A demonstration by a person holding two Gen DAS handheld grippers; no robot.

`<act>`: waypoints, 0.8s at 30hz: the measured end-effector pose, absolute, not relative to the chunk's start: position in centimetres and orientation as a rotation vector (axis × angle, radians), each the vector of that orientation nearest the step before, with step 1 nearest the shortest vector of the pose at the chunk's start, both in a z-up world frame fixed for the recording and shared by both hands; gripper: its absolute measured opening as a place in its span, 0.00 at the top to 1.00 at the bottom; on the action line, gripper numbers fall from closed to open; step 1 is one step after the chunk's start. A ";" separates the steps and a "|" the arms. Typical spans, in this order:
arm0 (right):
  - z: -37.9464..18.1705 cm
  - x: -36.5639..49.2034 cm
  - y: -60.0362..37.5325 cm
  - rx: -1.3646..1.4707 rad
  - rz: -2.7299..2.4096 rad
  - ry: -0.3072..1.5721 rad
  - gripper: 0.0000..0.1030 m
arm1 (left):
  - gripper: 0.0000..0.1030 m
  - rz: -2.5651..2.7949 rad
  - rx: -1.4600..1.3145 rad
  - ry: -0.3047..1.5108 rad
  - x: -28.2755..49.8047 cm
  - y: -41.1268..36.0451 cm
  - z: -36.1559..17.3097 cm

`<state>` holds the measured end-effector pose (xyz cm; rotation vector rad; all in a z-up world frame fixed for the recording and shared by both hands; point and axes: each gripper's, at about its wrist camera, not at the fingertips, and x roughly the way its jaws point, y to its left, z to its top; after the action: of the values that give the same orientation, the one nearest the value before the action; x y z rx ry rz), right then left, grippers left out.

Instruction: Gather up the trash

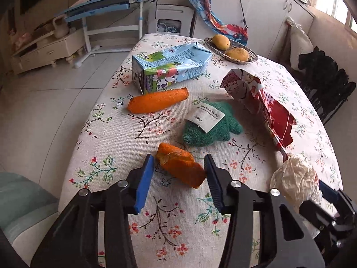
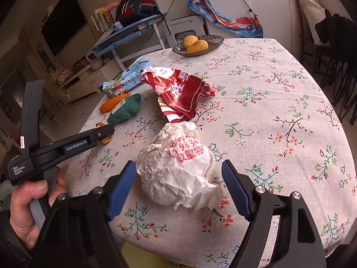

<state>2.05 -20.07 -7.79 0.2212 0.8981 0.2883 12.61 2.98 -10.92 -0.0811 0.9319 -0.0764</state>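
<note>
Orange peel (image 1: pixel 181 167) lies at the table's (image 1: pixel 178 223) near edge, between my left gripper's (image 1: pixel 178 164) part-closed jaws, right pad touching, not yet squeezed. Next: close fully and lift. My right gripper (image 2: pixel 179 170) gapes around the paper wad (image 2: pixel 178 167).

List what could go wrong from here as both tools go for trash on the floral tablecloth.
1. The orange peel piece lies skewed between the left tool; only its right end is near a pad, so it may twist out.
2. The crumpled white paper ball nearly fills the open right tool; it may get pushed into the red foil snack bag instead of being gripped.
</note>
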 end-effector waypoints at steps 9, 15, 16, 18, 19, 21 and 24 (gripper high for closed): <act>-7.8 2.0 -20.1 0.218 0.279 0.891 0.26 | 0.61 -0.094 -0.106 0.923 11.6 4.7 -10.8; -8.5 2.3 -19.7 0.214 0.286 0.918 0.43 | 0.62 -0.065 -0.073 0.901 12.1 3.9 -11.0; -8.6 2.3 -19.6 0.210 0.289 0.917 0.47 | 0.70 -0.068 -0.071 0.897 12.1 3.8 -10.9; -8.7 2.4 -19.6 0.222 0.310 0.924 0.63 | 0.72 -0.084 -0.073 0.890 12.0 3.7 -10.8; -8.7 2.4 -19.6 0.230 0.315 0.925 0.64 | 0.85 -0.094 -0.065 0.883 11.8 3.6 -10.6; -8.7 2.3 -19.8 0.241 0.319 0.922 0.69 | 0.85 -0.112 -0.040 0.876 11.4 3.2 -10.4; -8.2 2.0 -19.8 0.248 0.329 0.907 0.73 | 0.86 -0.128 0.000 0.847 10.2 2.5 -9.7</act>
<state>2.00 -19.80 -8.22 0.2485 0.9068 0.3291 10.25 2.47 -9.68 0.0005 0.8469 -0.1281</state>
